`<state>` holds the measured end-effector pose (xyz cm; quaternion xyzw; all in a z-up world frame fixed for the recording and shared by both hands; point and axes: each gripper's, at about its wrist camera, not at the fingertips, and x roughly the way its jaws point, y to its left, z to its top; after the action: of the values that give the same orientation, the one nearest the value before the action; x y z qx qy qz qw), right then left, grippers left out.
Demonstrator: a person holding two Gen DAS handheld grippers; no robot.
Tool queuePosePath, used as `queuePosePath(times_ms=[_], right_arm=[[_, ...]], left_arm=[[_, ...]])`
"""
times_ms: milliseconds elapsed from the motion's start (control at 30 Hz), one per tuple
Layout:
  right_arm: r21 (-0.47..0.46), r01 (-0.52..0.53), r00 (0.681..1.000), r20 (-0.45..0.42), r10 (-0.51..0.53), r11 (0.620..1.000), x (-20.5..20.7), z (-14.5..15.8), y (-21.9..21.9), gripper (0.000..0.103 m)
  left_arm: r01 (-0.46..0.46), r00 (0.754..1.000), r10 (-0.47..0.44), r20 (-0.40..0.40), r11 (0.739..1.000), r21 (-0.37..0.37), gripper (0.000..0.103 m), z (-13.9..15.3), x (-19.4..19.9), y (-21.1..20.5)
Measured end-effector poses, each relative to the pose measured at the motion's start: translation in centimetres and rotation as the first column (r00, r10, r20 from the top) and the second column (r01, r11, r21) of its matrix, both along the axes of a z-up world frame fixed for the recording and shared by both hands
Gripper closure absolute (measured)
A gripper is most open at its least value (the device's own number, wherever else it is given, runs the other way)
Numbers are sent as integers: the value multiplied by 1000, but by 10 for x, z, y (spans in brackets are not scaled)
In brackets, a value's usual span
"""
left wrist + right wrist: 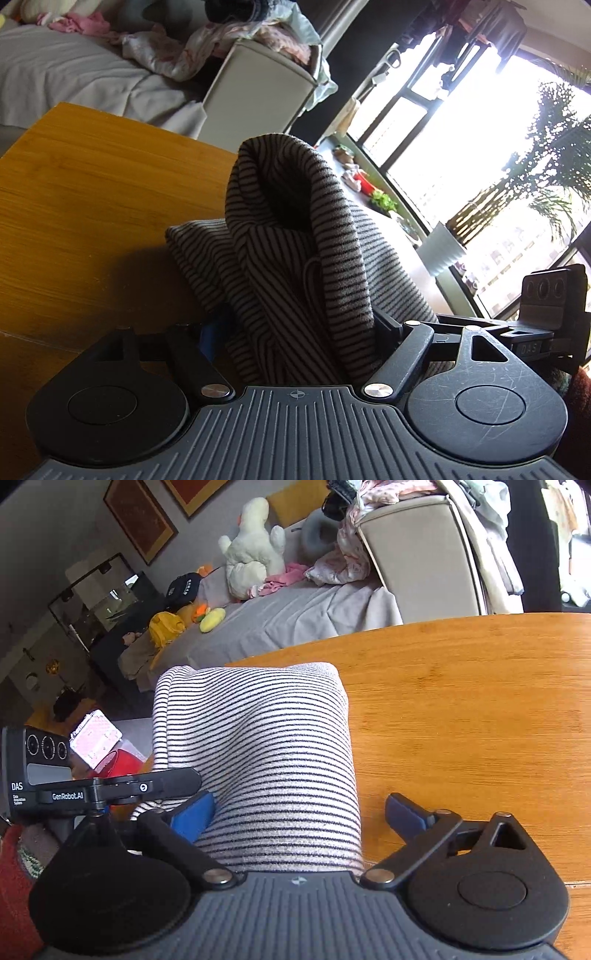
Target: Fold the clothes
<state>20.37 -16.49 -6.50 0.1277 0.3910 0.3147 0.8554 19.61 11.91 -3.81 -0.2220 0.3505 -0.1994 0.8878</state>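
Note:
A grey garment with thin dark stripes [295, 236] lies bunched on the wooden table [92, 203], one fold arching up. My left gripper [297, 332] has this bunch between its fingers, and both pads rest against the cloth. In the right wrist view the striped garment [266, 746] is a rounded folded bundle at the table's [461, 720] left edge. My right gripper [298, 812] stands wide open around its near end. The left blue pad [192, 814] touches the cloth, while the right pad [404, 812] is clear of it over bare wood. The two grippers sit side by side.
Beyond the table is a sofa under a grey sheet [295, 609] with a white plush toy [255, 546] and loose pink clothes. A beige bin [258, 85] piled with laundry stands behind. Bright windows [461, 147] and a white plant pot [443, 251] lie to the right.

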Motion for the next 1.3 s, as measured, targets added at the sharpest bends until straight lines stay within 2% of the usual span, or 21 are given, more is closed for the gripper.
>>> queuePosePath(times_ms=[167, 267, 400, 533, 600, 667, 700, 733, 800, 900, 967, 1067, 1167, 1300], right_arm=[[-9, 33, 999, 24, -33, 999, -7, -1, 7, 0], [-5, 55, 998, 31, -55, 998, -10, -3, 8, 0], [0, 61, 997, 45, -61, 998, -15, -4, 11, 0], [51, 5, 999, 40, -7, 999, -23, -6, 11, 0], [67, 9, 999, 47, -12, 998, -26, -6, 9, 0], [75, 23, 999, 45, -27, 997, -27, -5, 6, 8], [80, 32, 998, 48, -36, 996, -27, -3, 4, 15], [93, 35, 997, 62, -41, 995, -29, 1, 2, 23], [112, 17, 994, 109, -30, 994, -34, 11, -2, 32], [84, -5, 991, 134, -6, 996, -37, 16, -2, 34], [65, 9, 993, 114, -16, 998, -35, 6, -2, 34], [62, 30, 994, 102, -36, 998, -35, -5, -4, 32], [54, 42, 991, 128, -48, 998, -39, -5, -3, 30], [1, 40, 982, 184, -39, 999, -45, -2, 5, 28]], left_arm=[[-17, 999, 17, -32, 1000, -9, 20, 5, -7, 8], [-28, 999, 28, -23, 1000, -4, 23, 16, -15, 10], [-11, 999, 10, -42, 999, -41, 22, 23, -23, 9], [8, 999, -6, -53, 999, 36, 27, 18, -26, -6], [11, 998, -9, -60, 999, 40, 27, 14, -26, -8], [10, 998, -8, -60, 999, 35, 27, 12, -27, -7], [9, 998, -7, -58, 999, 37, 27, 11, -27, -7], [6, 998, -4, -55, 999, 43, 27, 11, -27, -6], [0, 999, 3, -49, 998, 58, 27, 11, -28, -6], [-8, 999, 11, -53, 998, 62, 25, 10, -27, -4], [-8, 998, 12, -54, 997, 70, 25, 11, -28, -5], [-8, 1000, 10, -13, 992, 123, 30, 25, -35, -11], [-49, 996, 35, 79, 983, 175, 33, 51, -47, -10], [-92, 977, 58, 206, 983, 160, 36, 91, -52, -9]])
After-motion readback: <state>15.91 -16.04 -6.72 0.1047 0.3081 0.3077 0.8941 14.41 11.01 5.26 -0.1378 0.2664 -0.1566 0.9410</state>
